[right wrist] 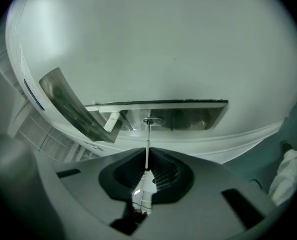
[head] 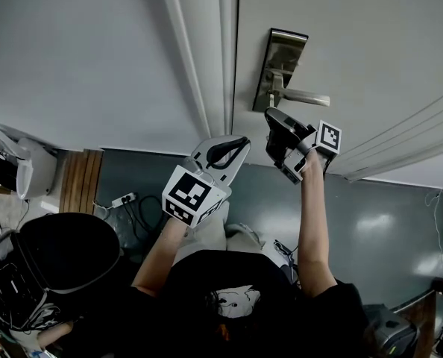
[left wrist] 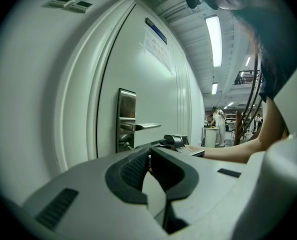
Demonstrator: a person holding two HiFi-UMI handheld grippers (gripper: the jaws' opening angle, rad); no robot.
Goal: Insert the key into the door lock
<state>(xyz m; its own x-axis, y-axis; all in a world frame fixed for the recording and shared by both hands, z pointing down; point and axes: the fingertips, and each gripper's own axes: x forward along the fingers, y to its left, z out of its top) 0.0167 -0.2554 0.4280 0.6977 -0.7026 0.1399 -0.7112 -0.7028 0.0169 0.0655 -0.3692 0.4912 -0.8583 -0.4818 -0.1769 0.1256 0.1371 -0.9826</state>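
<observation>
A steel lock plate (head: 280, 69) with a lever handle (head: 305, 96) is mounted on the pale door. My right gripper (head: 270, 114) is just below the handle, shut on a thin key (right wrist: 147, 146). The key's blade reaches up to the round keyhole (right wrist: 152, 120) in the lock plate (right wrist: 188, 116), with its tip at the opening. The handle (right wrist: 71, 106) sticks out to the left there. My left gripper (head: 240, 142) hangs lower and to the left, shut with nothing in it. From the left gripper (left wrist: 149, 153) I see the lock plate (left wrist: 126, 116) and the right gripper (left wrist: 174, 140) side-on.
The door frame (head: 206, 51) runs just left of the lock. On the floor lie a white power strip (head: 123, 199) with cables and a black rounded object (head: 65, 263) at lower left. A wooden panel (head: 81, 181) stands by the wall.
</observation>
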